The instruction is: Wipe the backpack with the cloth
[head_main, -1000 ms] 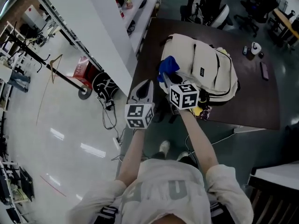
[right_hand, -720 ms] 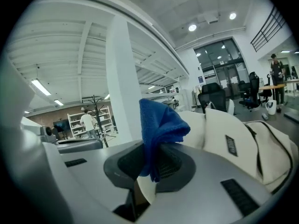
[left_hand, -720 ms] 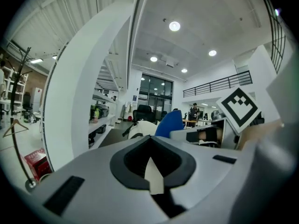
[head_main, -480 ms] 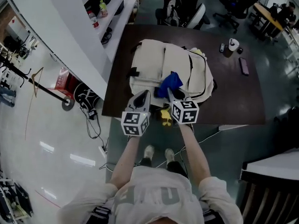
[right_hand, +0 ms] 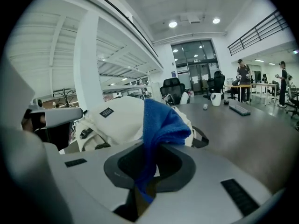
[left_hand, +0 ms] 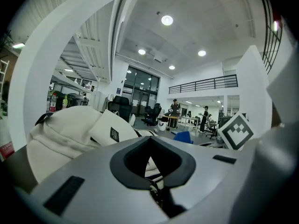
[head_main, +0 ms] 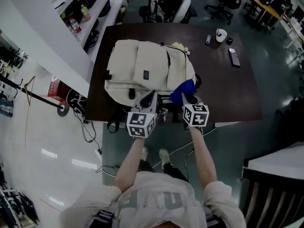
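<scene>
A cream backpack lies flat on the dark table. My right gripper is shut on a blue cloth, which rests at the backpack's near right end. In the right gripper view the cloth rises from between the jaws of that gripper, with the backpack behind it. My left gripper is at the backpack's near edge, jaws shut. The left gripper view shows that gripper, with the backpack and the cloth beyond.
A white mug, a dark phone and small items sit on the table's far right. Office chairs stand beyond the table. A white shelf unit runs along the left. Cables lie on the floor.
My right gripper has carried the blue cloth rightwards along the backpack, from its left end to its near right end. The left gripper has stayed at the near edge.
</scene>
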`<state>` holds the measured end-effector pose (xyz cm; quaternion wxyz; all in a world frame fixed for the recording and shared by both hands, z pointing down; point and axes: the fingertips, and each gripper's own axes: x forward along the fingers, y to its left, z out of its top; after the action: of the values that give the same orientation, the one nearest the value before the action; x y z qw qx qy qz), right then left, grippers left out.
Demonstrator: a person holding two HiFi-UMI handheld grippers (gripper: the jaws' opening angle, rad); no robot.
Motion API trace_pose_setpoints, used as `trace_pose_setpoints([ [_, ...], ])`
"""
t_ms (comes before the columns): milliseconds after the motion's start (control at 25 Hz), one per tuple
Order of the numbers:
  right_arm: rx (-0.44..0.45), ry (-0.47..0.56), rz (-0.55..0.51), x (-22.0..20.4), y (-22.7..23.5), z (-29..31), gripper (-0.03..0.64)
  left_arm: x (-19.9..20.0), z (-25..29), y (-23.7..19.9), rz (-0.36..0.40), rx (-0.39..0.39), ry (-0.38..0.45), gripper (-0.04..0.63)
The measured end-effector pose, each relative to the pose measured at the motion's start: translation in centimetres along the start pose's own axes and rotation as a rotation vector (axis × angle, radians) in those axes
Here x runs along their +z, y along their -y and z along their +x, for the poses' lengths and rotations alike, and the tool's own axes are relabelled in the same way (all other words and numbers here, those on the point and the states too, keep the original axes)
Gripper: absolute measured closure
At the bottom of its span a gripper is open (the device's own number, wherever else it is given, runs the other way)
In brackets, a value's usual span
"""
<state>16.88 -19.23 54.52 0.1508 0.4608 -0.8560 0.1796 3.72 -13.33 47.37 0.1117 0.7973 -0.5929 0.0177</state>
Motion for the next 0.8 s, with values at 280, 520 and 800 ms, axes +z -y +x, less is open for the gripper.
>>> trace_pose_setpoints([
  [280,0.080,0.139,0.107,4.3,-0.3,-4.3,0.574,3.1,-1.8,1.1,0.005,0.081,0.060,0.597],
  [520,0.143,0.290,0.203,7.4,-3.1,-10.0,0.574,5.8,-6.6,-0.1,-0.020,0.181,0.153,0.597],
  [800,0.165,0.328,0.115,7.5,-8.8,-13.4,0.574,7.8,-11.6,-2.2,0.015,0.191,0.220,0.597],
])
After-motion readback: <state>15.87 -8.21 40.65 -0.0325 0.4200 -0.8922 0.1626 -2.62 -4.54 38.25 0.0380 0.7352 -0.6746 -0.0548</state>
